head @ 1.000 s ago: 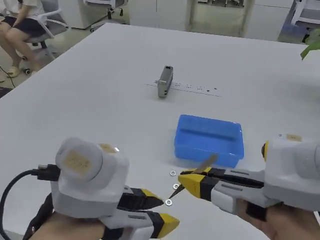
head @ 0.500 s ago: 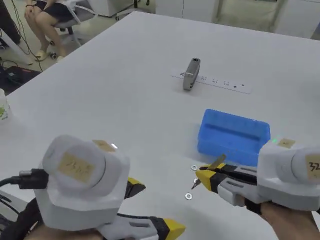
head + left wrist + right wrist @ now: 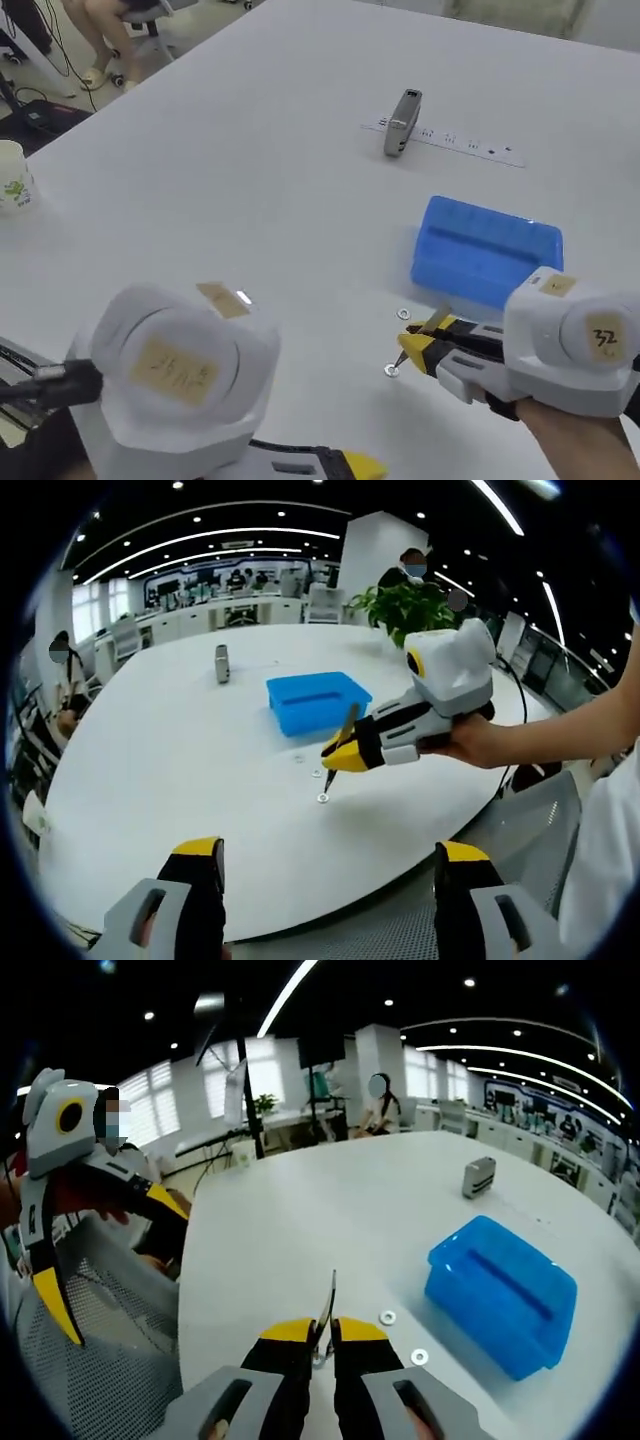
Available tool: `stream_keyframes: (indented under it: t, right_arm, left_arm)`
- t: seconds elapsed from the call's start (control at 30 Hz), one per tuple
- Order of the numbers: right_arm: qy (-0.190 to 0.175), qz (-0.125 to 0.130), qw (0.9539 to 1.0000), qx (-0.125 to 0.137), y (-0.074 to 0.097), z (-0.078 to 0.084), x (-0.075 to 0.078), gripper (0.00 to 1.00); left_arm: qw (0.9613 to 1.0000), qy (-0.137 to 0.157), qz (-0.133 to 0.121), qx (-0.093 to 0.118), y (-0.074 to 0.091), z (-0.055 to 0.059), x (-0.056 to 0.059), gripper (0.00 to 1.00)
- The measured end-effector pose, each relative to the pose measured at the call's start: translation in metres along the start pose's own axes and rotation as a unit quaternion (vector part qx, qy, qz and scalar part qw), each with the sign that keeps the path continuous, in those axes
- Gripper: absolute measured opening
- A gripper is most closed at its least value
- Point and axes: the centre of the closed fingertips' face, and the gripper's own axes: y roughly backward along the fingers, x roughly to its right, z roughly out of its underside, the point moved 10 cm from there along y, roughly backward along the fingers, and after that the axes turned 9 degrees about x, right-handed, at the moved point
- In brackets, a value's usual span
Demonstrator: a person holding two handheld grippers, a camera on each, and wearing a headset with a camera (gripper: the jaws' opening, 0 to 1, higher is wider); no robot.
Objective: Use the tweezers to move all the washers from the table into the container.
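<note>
The right tongs (image 3: 322,1332) have their yellow-tipped jaws closed to a narrow gap on the slender dark metal tweezers (image 3: 331,1295). The tweezer prongs rise from between the jaws at the bottom centre of the right gripper view.

In the head view these tongs sit at the lower right of the frame, held in a hand (image 3: 560,445). The tweezer points reach toward the left of the frame and end right beside a small silver ring washer (image 3: 391,371), which lies flat on the white bench (image 3: 250,200). Whether the points touch that washer cannot be told.

A second small silver washer (image 3: 403,314) lies on the bench just above the first in the frame. It is near the front wall of the blue rectangular plastic container (image 3: 490,255). Both washers are outside the container, off its near left corner.

The left tongs (image 3: 328,852) have their jaws standing wide apart at the bottom of the left gripper view, with nothing held between them. In the head view they occupy the lower left of the frame, near the bench edge.

A grey block-shaped adapter (image 3: 403,122) stands on a white power strip (image 3: 460,145) at the upper centre of the head view, well apart from the container. A white paper cup (image 3: 12,187) with green print stands at the left edge of the frame.
</note>
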Motion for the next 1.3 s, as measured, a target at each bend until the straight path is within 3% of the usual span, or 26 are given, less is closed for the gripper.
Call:
stream_keyframes:
  t: [0.23,0.33,0.4,0.63,0.73,0.8,0.93,1.13,1.3]
  right_arm:
    - [0.001,0.001,1.0000,-0.005,-0.006,0.001,0.002,0.04]
    - [0.005,-0.001,0.9999,-0.009,-0.008,0.002,0.002,0.04]
    - [0.030,-0.002,0.9995,-0.011,-0.008,0.002,0.003,0.03]
    - [0.029,0.001,0.9995,-0.013,-0.009,0.000,0.003,0.04]
    - [0.028,0.000,0.9995,-0.012,-0.010,0.000,0.003,0.04]
    - [0.029,0.001,0.9995,-0.012,-0.011,-0.001,0.003,0.04]
    - [0.035,0.003,0.9993,-0.015,-0.012,-0.001,0.003,0.04]
    - [0.036,0.005,0.9991,-0.020,-0.009,0.000,0.006,0.04]
    - [0.031,0.008,0.9993,-0.021,-0.010,0.001,0.007,0.04]
  left_arm:
    - [1.0000,0.001,0.001,-0.010,-0.001,0.006,0.008,0.88]
    - [0.9999,-0.003,-0.002,-0.013,0.000,0.006,0.008,0.88]
    - [0.9999,-0.004,-0.005,-0.014,0.000,0.006,0.007,0.88]
    - [0.9999,0.000,-0.013,-0.009,-0.001,0.007,0.003,0.87]
    - [0.9997,-0.010,-0.021,-0.003,-0.006,0.007,-0.001,0.87]
    - [0.9988,-0.038,-0.028,-0.008,-0.009,0.005,-0.004,0.88]
    - [0.9995,-0.023,-0.022,-0.006,-0.013,0.006,-0.005,0.89]
    - [0.9992,-0.038,-0.014,0.004,-0.013,0.005,-0.003,0.90]
    - [0.9958,-0.088,-0.007,0.023,-0.026,-0.002,-0.013,0.94]
